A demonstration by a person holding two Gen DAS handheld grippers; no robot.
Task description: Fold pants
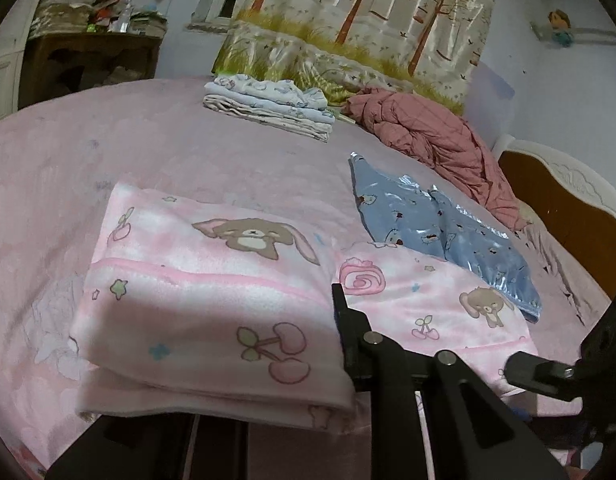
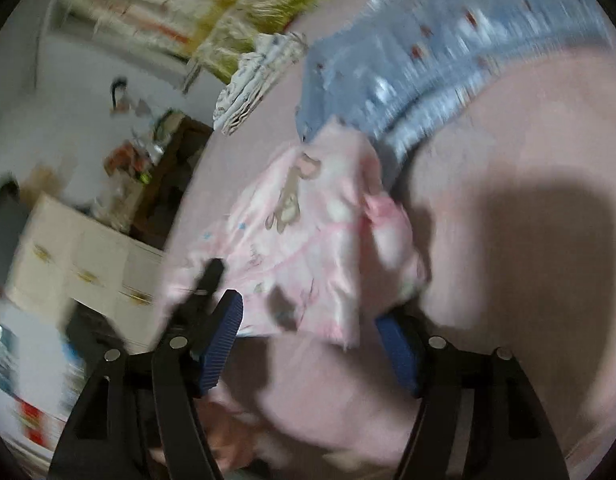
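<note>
The pink fleece pants (image 1: 212, 300) with bunny and cherry prints lie folded on the pink bed, thick layers stacked at the near edge. My left gripper (image 1: 459, 344) is open; its left finger (image 1: 347, 336) rests against the fold's right edge, its right finger is at the frame's right. In the blurred right wrist view the pants (image 2: 304, 240) lie ahead. My right gripper (image 2: 311, 336) is open, its blue pads (image 2: 224, 340) apart just short of the pants' near edge, holding nothing.
Blue satin printed pants (image 1: 439, 228) lie beyond the pink ones. A stack of folded clothes (image 1: 268, 108) and a crumpled pink quilt (image 1: 431, 136) sit at the far side. A wooden headboard (image 1: 563, 208) is right; a cluttered cabinet (image 1: 88, 56) is far left.
</note>
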